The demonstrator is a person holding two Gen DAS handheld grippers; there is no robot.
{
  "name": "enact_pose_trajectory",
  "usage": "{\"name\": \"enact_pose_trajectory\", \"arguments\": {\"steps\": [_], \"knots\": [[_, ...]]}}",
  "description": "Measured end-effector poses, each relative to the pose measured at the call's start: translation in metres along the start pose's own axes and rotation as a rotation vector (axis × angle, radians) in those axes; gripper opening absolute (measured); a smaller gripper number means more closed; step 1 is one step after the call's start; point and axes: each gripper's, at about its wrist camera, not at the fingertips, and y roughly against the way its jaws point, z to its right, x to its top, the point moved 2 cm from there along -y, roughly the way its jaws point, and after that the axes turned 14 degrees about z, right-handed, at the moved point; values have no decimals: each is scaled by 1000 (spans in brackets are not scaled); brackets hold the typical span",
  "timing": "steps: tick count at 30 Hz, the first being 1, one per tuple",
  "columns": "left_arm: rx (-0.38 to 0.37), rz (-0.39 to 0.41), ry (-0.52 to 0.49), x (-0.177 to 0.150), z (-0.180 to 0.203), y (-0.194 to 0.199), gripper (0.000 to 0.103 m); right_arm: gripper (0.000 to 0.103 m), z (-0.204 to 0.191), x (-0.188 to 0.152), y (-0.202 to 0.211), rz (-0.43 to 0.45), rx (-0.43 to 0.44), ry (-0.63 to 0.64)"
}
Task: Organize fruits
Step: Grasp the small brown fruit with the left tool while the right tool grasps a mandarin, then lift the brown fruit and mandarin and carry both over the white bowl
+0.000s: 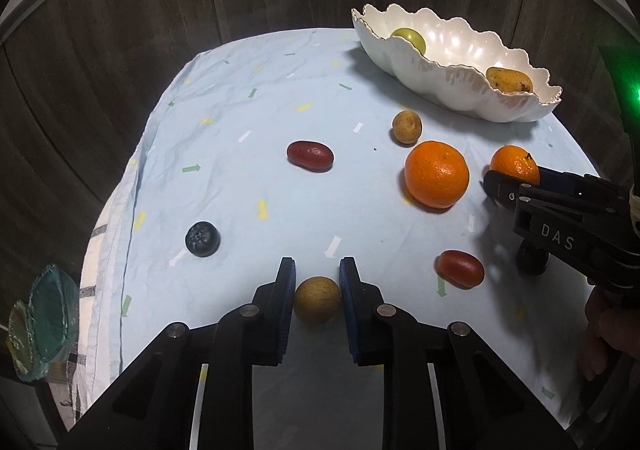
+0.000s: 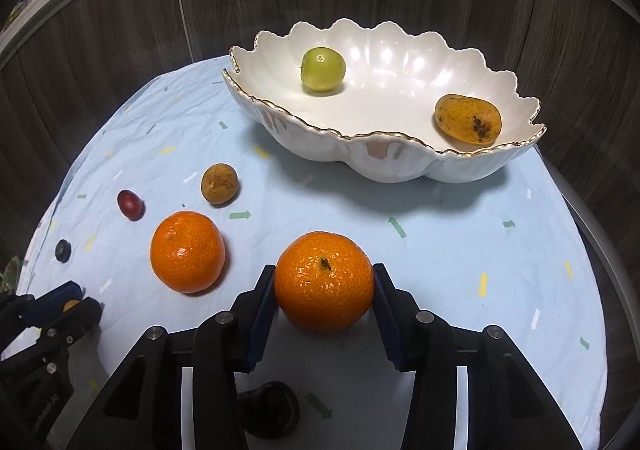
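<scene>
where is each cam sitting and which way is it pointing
Left wrist: sits on the left gripper, looking forward across the tablecloth at a small tan fruit between its fingers; the person's right hand shows.
Right wrist: sits on the right gripper, facing the white bowl, its fingers against a tangerine.
Shared: bowl, second tangerine, and each view shows the other gripper.

— Round table, covered in a pale blue cloth with little arrows.
— On the cloth: white scalloped bowl, two oranges, two red fruits, brown fruit, dark berry.
</scene>
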Motion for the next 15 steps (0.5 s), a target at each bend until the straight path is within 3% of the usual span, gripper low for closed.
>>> {"name": "enact_pose_trajectory", "arguments": {"steps": [15], "knots": [[3,40,6,15,-1,12,23,46,1,14,22,39,5,-8]]}}
